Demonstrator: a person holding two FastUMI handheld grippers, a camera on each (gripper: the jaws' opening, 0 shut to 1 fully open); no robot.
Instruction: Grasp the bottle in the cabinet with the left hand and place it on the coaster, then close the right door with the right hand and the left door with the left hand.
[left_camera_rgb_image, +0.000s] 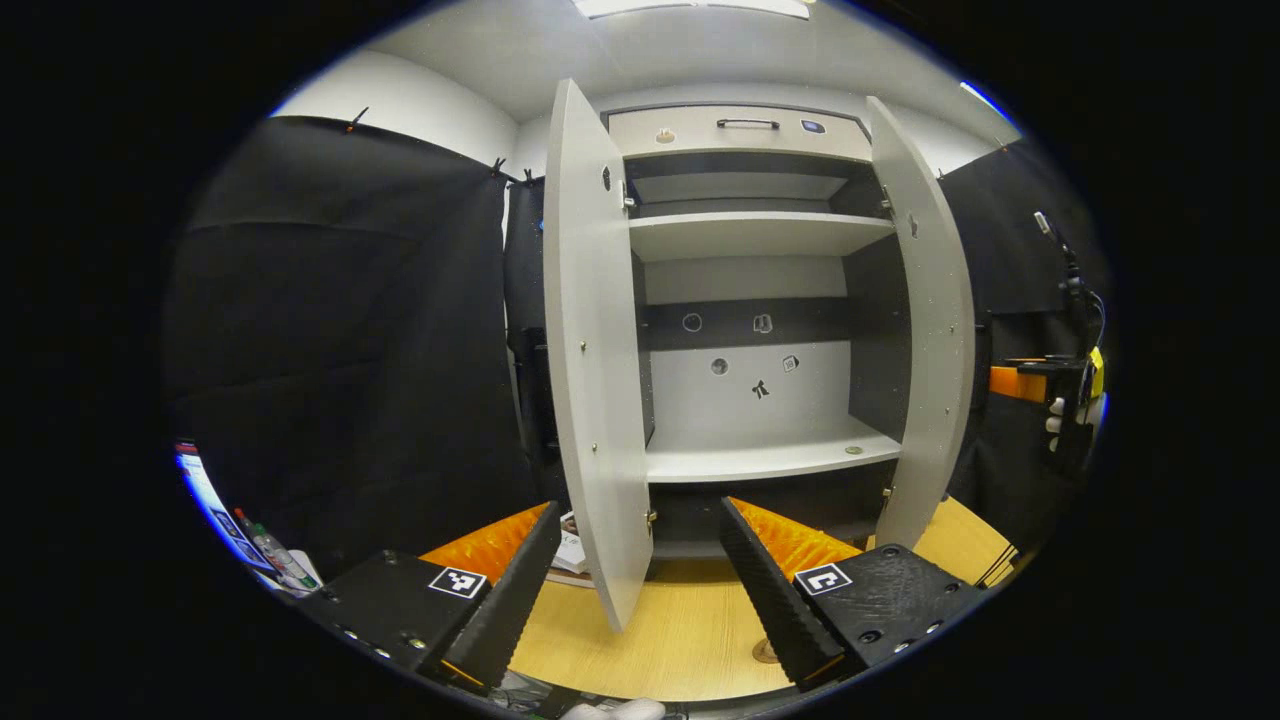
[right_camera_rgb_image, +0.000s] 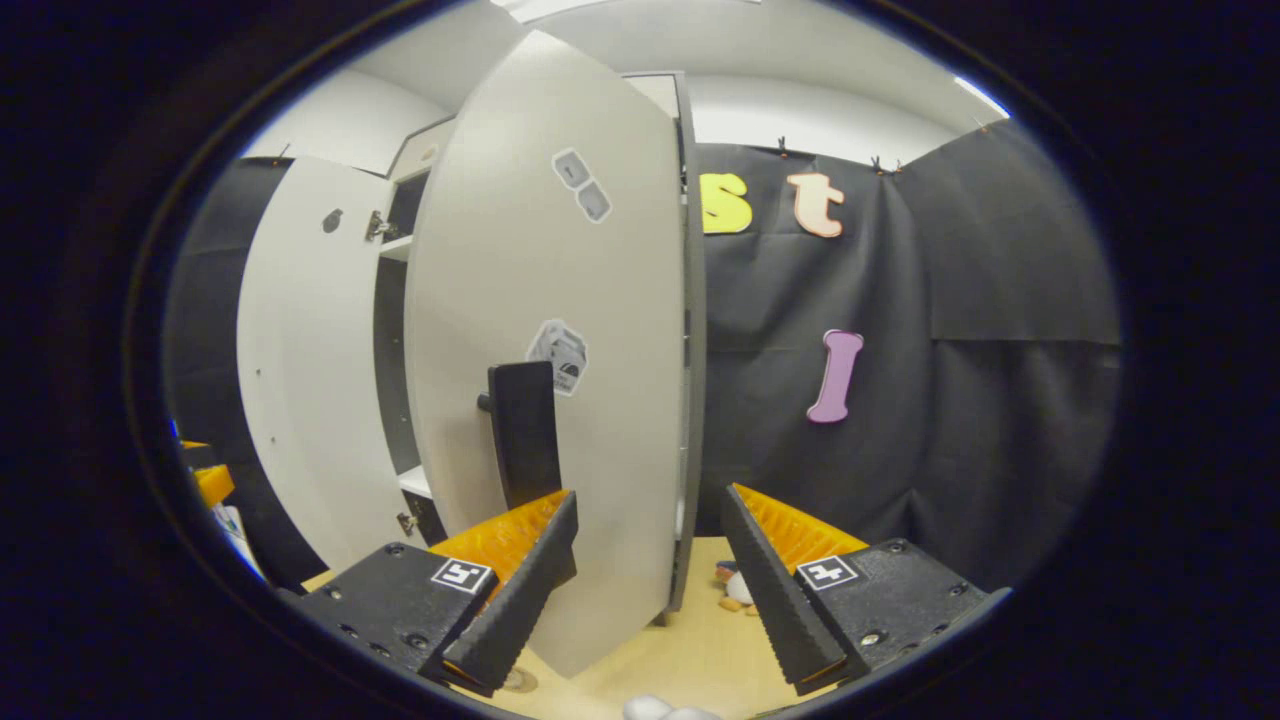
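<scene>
Straddling right door (right_camera_rgb_image: 560, 330) edge, right gripper (right_camera_rgb_image: 648, 590) gaping.

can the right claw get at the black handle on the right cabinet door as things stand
Probably yes. The right claw is open and sits close in front of the pale grey right cabinet door. The upright black handle stands just beyond its left finger, with nothing between them.

Matt pale laminate cabinet doors (left_camera_rgb_image: 596, 350), light wood-grain tabletop (left_camera_rgb_image: 660, 640) (smooth), black matt cloth wall (right_camera_rgb_image: 950, 380)
</scene>
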